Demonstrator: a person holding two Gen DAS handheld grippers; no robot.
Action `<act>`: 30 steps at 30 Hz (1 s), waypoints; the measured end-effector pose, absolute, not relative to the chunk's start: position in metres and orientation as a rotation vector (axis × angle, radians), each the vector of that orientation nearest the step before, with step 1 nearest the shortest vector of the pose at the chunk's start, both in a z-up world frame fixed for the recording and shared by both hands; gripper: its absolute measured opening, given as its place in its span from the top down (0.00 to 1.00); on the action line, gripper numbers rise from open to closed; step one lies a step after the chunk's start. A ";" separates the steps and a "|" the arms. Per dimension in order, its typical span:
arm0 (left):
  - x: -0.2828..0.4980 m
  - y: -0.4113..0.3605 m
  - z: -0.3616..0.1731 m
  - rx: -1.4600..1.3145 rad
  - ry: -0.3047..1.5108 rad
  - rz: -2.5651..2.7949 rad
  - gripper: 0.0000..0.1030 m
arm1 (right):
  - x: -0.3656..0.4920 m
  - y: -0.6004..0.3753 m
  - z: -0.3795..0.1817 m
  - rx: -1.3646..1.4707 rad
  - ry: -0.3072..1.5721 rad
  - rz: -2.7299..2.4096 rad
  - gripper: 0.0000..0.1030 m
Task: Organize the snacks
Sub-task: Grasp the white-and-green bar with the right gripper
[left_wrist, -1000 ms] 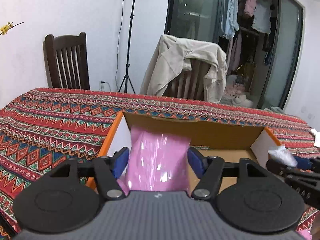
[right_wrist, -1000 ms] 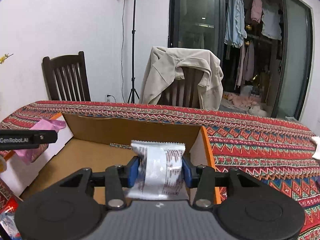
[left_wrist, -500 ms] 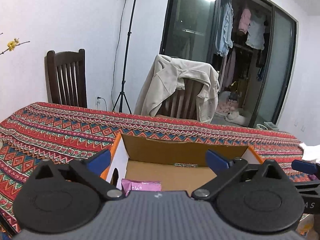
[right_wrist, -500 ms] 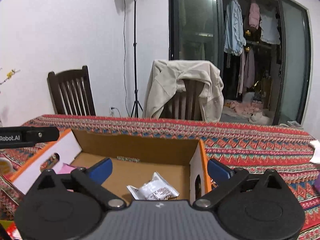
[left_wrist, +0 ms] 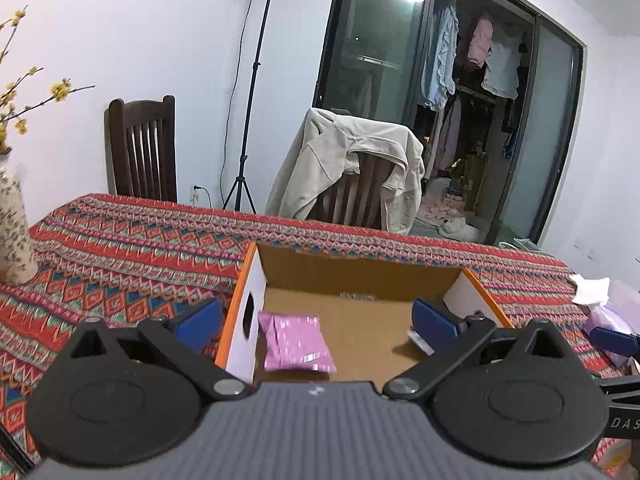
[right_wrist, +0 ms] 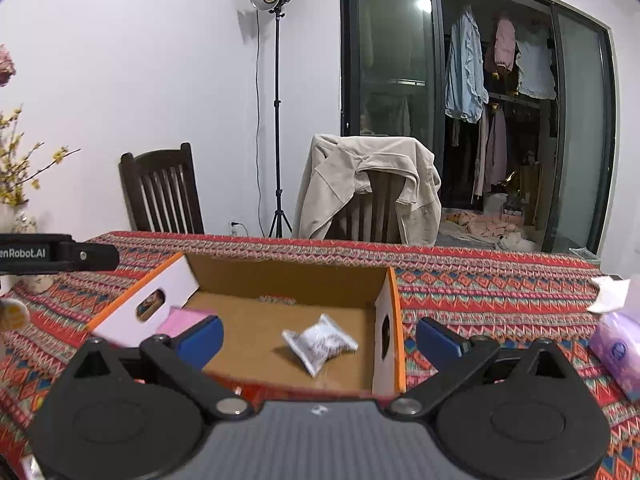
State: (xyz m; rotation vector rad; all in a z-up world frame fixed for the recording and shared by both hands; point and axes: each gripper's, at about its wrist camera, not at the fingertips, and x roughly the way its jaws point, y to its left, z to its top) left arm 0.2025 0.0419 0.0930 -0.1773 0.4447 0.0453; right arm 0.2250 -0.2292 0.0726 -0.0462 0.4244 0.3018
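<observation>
An open cardboard box point(left_wrist: 352, 264) point(right_wrist: 280, 276) with orange rims and white end walls stands on the patterned tablecloth. A pink snack packet point(left_wrist: 296, 342) point(right_wrist: 182, 318) lies on its floor by the left wall. A white snack packet point(right_wrist: 320, 342) lies near the right wall; only its corner point(left_wrist: 418, 340) shows in the left wrist view. My left gripper point(left_wrist: 316, 322) stands wide open in front of the box, nothing between its blue pads. My right gripper point(right_wrist: 318, 338) is likewise wide open and empty, drawn back from the box.
A purple tissue pack point(right_wrist: 618, 350) and white tissue point(right_wrist: 610, 292) lie on the cloth at the right. A vase with yellow flowers point(left_wrist: 12, 220) stands at the left. Two wooden chairs, one draped with a beige jacket point(right_wrist: 368, 188), and a light stand point(right_wrist: 276, 120) are behind the table.
Both grippers opened and let go of their packets: the pink one and the white one dropped onto the box floor. Both grippers then drew back and rose from the box.
</observation>
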 end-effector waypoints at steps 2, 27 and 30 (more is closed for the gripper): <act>0.190 0.042 0.088 -0.175 0.451 0.040 0.00 | 0.210 -0.232 0.070 -0.048 0.429 0.307 0.00; 0.076 0.052 0.018 -0.158 0.528 0.046 0.00 | 0.110 -0.240 0.006 -0.071 0.593 0.377 0.03; 0.074 0.051 0.017 -0.156 0.532 0.041 0.00 | 0.102 -0.233 0.000 -0.080 0.616 0.389 0.08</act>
